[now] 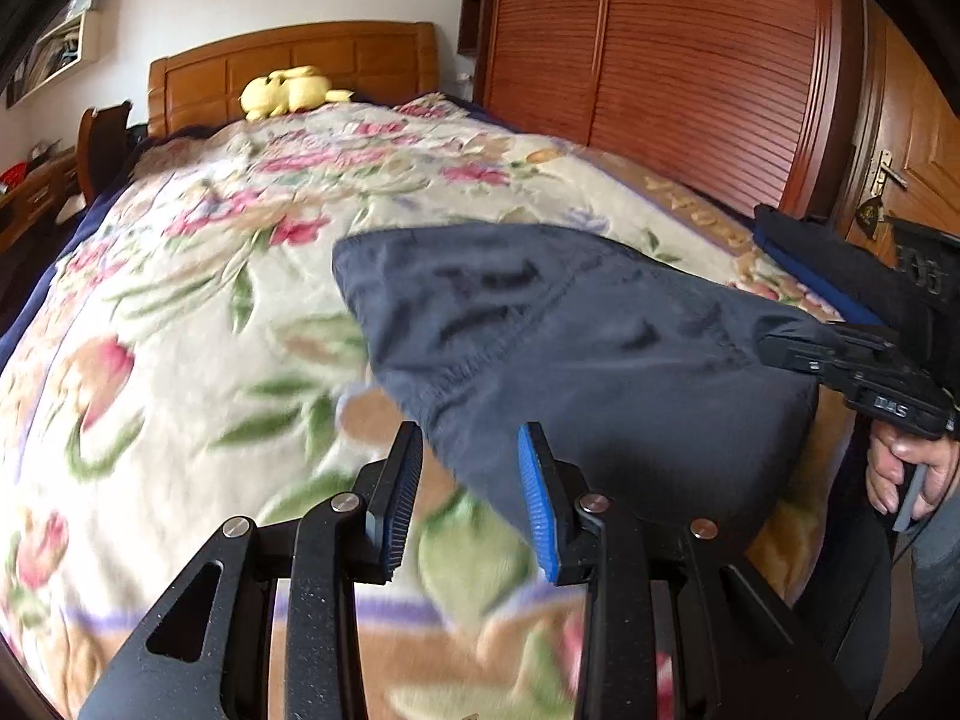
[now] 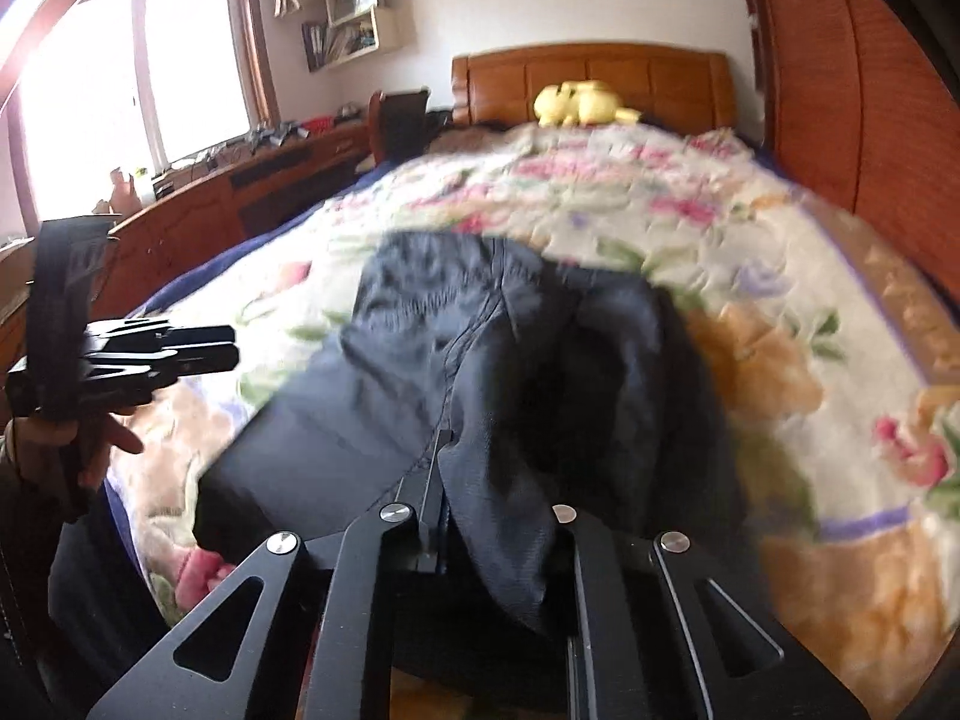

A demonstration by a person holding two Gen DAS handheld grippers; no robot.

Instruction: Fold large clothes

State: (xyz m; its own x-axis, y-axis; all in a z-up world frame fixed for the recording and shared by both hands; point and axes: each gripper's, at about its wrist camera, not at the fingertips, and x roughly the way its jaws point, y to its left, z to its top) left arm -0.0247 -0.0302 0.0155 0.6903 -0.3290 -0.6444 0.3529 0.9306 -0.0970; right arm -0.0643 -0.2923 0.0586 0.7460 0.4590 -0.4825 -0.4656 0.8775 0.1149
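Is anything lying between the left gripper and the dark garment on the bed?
Nothing visible does. The left gripper sits open at the near edge of the dark garment, with only floral bedspread under its fingers. The right gripper is already shut on the garment's other side.

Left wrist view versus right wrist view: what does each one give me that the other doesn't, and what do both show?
Only the left wrist view shows the brown panelled door with its brass handle and the left gripper with jaws apart, nothing pressed between its blue pads.

Only the right wrist view shows the bright window, the white wall shelves and the right gripper shut on cloth.

Both show the dark navy garment on the floral blanket, the yellow plush toy and the wooden headboard.
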